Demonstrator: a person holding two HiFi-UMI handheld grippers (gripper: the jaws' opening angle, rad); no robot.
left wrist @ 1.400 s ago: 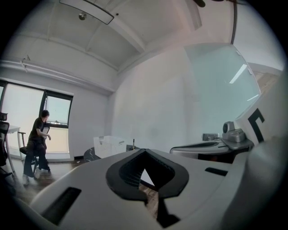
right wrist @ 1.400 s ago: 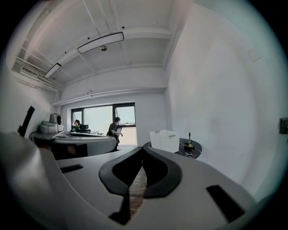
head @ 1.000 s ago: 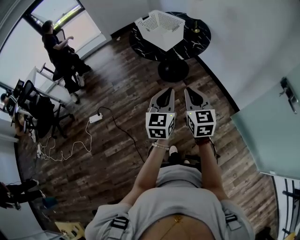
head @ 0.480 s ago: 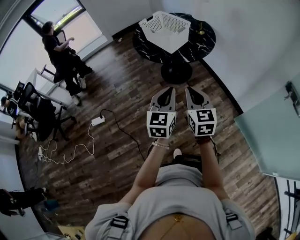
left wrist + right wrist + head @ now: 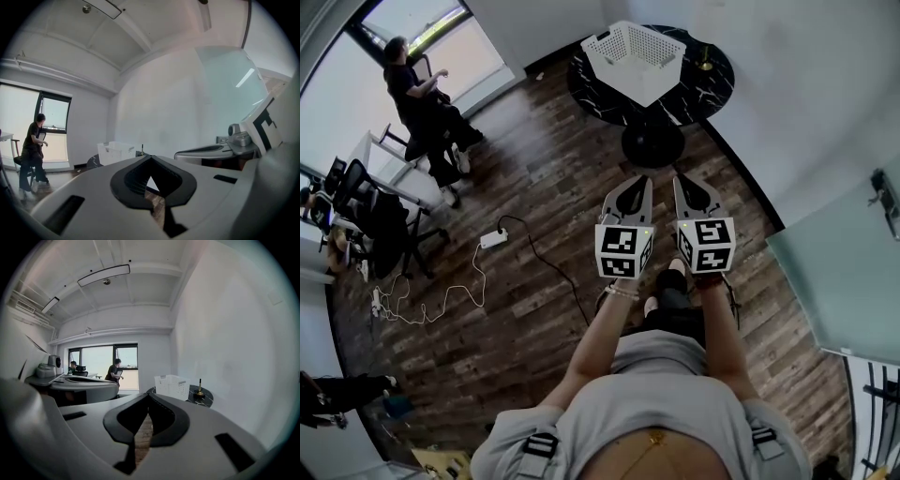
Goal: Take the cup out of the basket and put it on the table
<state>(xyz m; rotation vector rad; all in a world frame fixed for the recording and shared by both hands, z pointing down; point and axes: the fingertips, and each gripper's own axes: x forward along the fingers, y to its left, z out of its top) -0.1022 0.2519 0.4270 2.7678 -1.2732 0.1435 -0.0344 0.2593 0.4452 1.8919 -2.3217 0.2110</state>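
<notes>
A white perforated basket stands on a round black marble table ahead of me. No cup shows in any view, and the basket's inside is hidden. My left gripper and right gripper are held side by side above the wooden floor, well short of the table. Both are shut with nothing between the jaws. The left gripper view has the basket far off at centre left. In the right gripper view the basket sits on the table.
A small gold-based stand sits on the table beside the basket. A power strip with cables lies on the floor to the left. A person stands by the window near desks and chairs. A glass door is on the right.
The person holding the grippers has stepped a little toward the table, one foot now forward. Both grippers stay side by side and shut.
</notes>
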